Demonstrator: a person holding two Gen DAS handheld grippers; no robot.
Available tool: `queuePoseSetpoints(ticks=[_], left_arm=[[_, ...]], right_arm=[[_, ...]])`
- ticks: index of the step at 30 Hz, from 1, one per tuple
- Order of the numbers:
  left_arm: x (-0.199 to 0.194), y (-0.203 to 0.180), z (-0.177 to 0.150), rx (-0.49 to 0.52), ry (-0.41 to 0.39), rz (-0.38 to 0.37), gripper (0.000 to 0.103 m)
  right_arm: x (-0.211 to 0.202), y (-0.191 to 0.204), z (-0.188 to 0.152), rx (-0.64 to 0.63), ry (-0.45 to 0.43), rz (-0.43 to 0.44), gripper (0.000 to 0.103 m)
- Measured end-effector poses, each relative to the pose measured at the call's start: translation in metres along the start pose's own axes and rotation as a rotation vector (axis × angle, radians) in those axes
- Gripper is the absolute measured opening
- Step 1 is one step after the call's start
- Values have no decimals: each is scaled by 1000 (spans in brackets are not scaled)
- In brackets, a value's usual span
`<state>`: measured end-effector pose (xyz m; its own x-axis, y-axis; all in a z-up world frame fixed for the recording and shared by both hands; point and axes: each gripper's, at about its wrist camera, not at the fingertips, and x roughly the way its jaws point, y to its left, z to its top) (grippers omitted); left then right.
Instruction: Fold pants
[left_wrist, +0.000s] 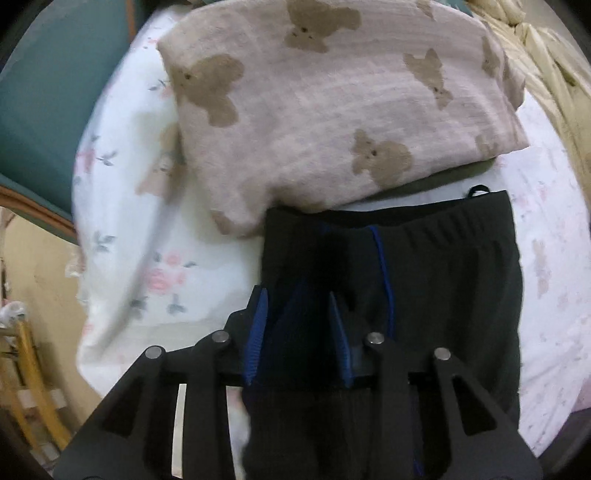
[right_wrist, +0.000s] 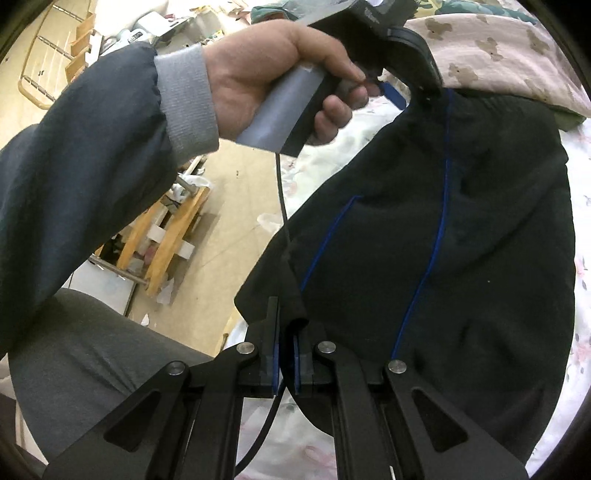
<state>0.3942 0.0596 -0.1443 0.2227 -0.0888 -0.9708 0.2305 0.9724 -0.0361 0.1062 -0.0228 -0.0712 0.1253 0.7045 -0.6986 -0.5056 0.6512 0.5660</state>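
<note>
Two grippers hold one pair of black pants (right_wrist: 461, 240) above a bed covered by a white floral sheet (left_wrist: 155, 236). In the right wrist view, the right gripper (right_wrist: 286, 332) has its blue-padded fingers pinched nearly together on a corner of the dark fabric, which hangs between them. From there the cloth spreads up and to the right, marked by two thin blue piping lines (right_wrist: 441, 229). At its upper end the person's left hand (right_wrist: 295, 70) grips the grey handle of the left gripper (right_wrist: 397, 92), whose black arm and blue pad meet the top of the pants.

From the left wrist view, the left gripper (left_wrist: 299, 321) shows its blue pads set apart, with a thick bunch of black fabric filling the space between them, so it grasps the cloth. Beyond its fingertips the elastic waistband (left_wrist: 436, 221) lies flat on the sheet, toward the far side of the bed. A pink blanket printed with brown bears (left_wrist: 332, 103) sits folded at the far edge, its near corner just touching the waistband. A cream quilt (left_wrist: 546, 74) bunches at the far right corner. Teal upholstery with a wooden rim (left_wrist: 48, 110) borders the bed's left edge.
</note>
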Motion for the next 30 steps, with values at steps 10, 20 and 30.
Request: queuePoseSetpoints(ticks=[10, 20, 30], left_arm=[[-26, 8, -3, -70, -86, -40, 49], [-4, -24, -11, 84, -8, -118, 5], [-37, -11, -5, 147, -16, 18, 3]], right_arm=[[-2, -2, -3, 26, -11, 9, 4], [-4, -7, -6, 31, -15, 10, 4], [3, 15, 11, -15, -20, 63, 4]])
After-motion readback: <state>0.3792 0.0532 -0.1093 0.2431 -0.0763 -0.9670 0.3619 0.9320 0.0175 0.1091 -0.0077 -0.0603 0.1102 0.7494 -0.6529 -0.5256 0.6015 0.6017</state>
